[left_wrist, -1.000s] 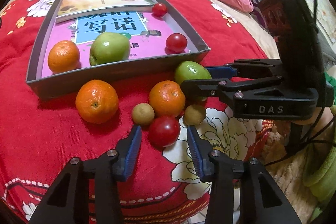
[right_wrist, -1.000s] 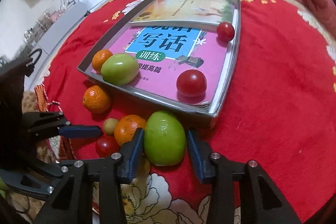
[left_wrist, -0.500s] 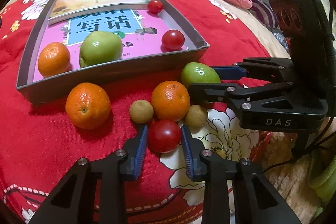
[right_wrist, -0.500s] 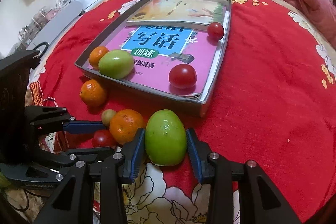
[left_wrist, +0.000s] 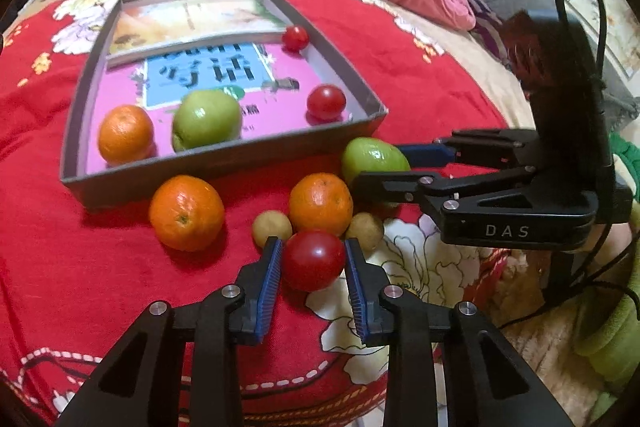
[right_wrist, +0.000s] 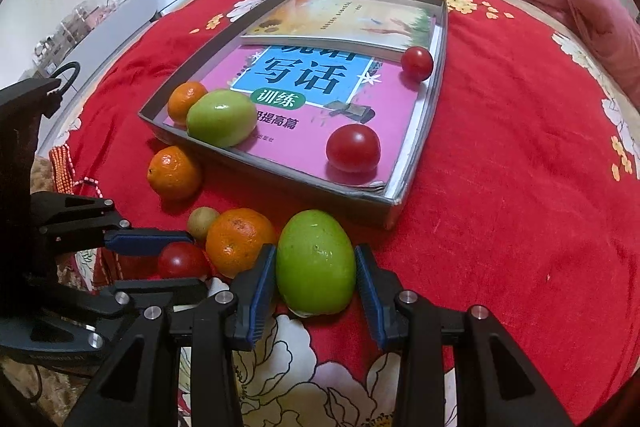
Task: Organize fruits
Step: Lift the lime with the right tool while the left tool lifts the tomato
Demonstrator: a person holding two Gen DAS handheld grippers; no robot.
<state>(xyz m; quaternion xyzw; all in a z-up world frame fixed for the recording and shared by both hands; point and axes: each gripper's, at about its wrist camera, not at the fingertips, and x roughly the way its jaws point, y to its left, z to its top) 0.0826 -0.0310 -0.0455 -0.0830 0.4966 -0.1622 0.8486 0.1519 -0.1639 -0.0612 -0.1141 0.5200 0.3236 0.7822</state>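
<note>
Tomato (left_wrist: 313,259) sits between left hand-held gripper (left_wrist: 313,259) pads; green fruit (right_wrist: 316,267) between right hand-held gripper (right_wrist: 316,269) pads (contact uncertain); squeeze gently, lift straight.

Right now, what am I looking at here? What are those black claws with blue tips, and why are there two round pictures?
No robot: a person holds a two-finger gripper in each hand, each with a fisheye camera looking along its fingers. One picture per gripper. The left gripper has closed around a red tomato, pads at its sides. The right gripper brackets a green apple; the right pad seems slightly off it. On the red floral bedspread lie two oranges and two small brownish fruits. The grey box, lined with books, holds an orange, an apple and two tomatoes.
</note>
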